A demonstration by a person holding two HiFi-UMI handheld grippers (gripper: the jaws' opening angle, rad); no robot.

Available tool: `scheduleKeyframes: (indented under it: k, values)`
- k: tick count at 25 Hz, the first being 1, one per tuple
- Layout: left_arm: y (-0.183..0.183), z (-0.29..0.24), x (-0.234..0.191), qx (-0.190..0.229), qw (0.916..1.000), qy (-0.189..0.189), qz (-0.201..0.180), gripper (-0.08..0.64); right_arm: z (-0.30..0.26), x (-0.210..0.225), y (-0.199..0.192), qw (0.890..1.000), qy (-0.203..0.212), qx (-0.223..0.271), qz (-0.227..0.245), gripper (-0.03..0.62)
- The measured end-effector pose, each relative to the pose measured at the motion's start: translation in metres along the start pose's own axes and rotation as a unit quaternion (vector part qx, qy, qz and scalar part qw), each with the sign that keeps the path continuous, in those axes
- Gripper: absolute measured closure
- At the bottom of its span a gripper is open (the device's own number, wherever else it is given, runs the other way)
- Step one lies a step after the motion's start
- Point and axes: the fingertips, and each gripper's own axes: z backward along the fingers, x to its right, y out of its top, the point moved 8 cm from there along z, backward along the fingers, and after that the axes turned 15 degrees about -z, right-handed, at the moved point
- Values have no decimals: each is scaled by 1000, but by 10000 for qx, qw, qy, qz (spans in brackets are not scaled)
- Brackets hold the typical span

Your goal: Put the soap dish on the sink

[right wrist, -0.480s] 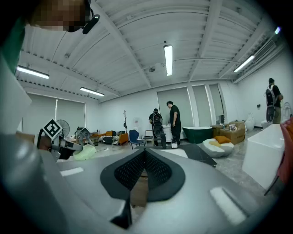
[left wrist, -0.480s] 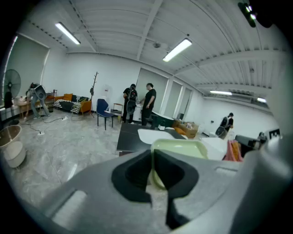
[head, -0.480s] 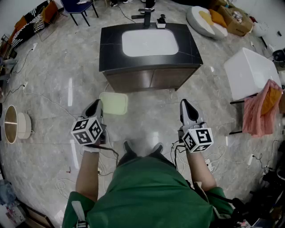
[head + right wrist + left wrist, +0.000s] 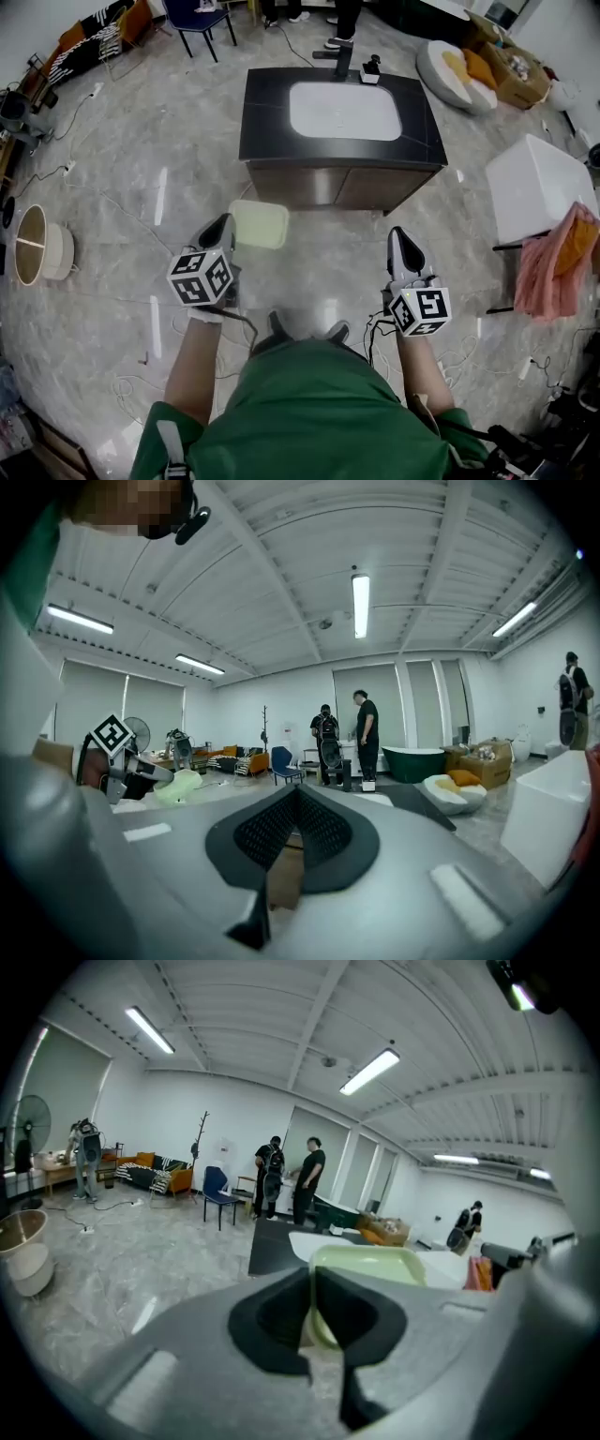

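My left gripper (image 4: 225, 228) is shut on the near edge of a pale green rectangular soap dish (image 4: 260, 225), which it holds level above the floor. In the left gripper view the dish (image 4: 367, 1265) juts out beyond the closed jaws toward the sink. The sink (image 4: 345, 111) is a white basin set in a dark countertop on a brown cabinet, straight ahead, with a black tap (image 4: 342, 54) at its far edge. My right gripper (image 4: 400, 238) is shut with nothing in it, right of the dish and short of the cabinet front. In the right gripper view the dish (image 4: 178, 787) shows at left.
A white box table (image 4: 539, 183) with pink cloth (image 4: 553, 262) stands at right. Cables trail over the marble floor. A round drum-like container (image 4: 36, 246) lies at far left. A blue chair (image 4: 199, 19), cushions (image 4: 459, 61) and standing people (image 4: 291, 1180) are behind the sink.
The sink cabinet sits nearer and further right in the head view. Both grippers keep their pose, the left one still carrying the dish.
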Motion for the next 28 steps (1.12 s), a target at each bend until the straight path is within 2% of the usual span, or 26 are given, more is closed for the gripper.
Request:
scheduleKeyframes:
  k: [5,12,15,20,28]
  values:
    - [0,13,-31,137,9998,58,145,541,-16,-37,10,9996,47,128,263,594]
    - [-3,23,-86,250,9995,-147,134,541,-41,-99,10,9946,38,364,975,594]
    - [-8,24,-103,255,9993,-178,200,541,-52,-114,6,9932,56,385,1101,594]
    - [-9,16,-116,239,9990,-218,306,541,-68,-121,9,9936,12,364,1073,594]
    - [2,-18,-120,164,9992,-98,342,541,-115,-92,15,9948,132,338,956,594]
